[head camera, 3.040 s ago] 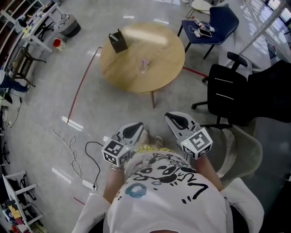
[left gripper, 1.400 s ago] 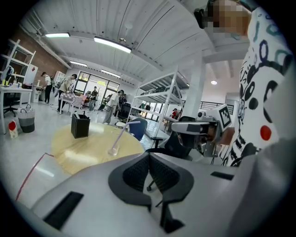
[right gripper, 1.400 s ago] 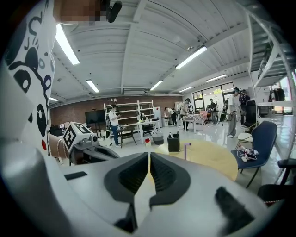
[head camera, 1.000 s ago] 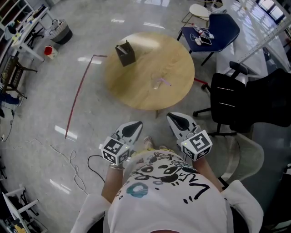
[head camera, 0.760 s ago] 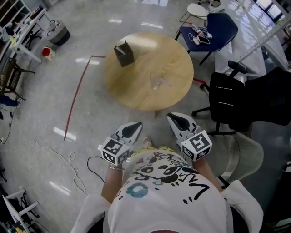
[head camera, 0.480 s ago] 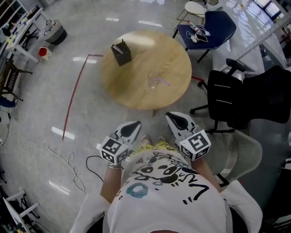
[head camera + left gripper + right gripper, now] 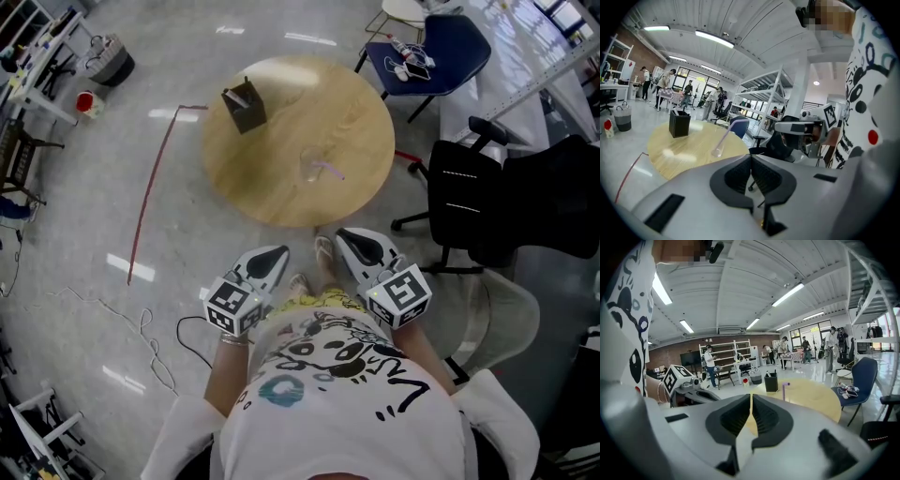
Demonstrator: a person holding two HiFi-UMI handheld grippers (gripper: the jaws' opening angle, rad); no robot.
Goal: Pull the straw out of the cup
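On the table (image 7: 272, 192), near its middle, stands the clear cup (image 7: 310, 167). The purple straw (image 7: 330, 172) leans out of it, away from the black box (image 7: 243, 105) at the table's far side. Nothing touches the cup or the straw.

We judge the task to be at its very start. We are on the approach, standing short of the table's near edge, and no pull has begun. Next we need to close on the table, bring both grippers out over it and open the jaws. One gripper should steady the cup while the other pinches the straw's free end. Then we should draw the straw out along its own lean, so that the light cup does not tip.

Our left gripper (image 7: 271, 256) and right gripper (image 7: 351, 240) hang well short of the cup, just off the table's near edge. They sit side by side close to our chest, both pointing toward the table, the right one a little nearer its edge. Each has its jaws pressed together with nothing between them.
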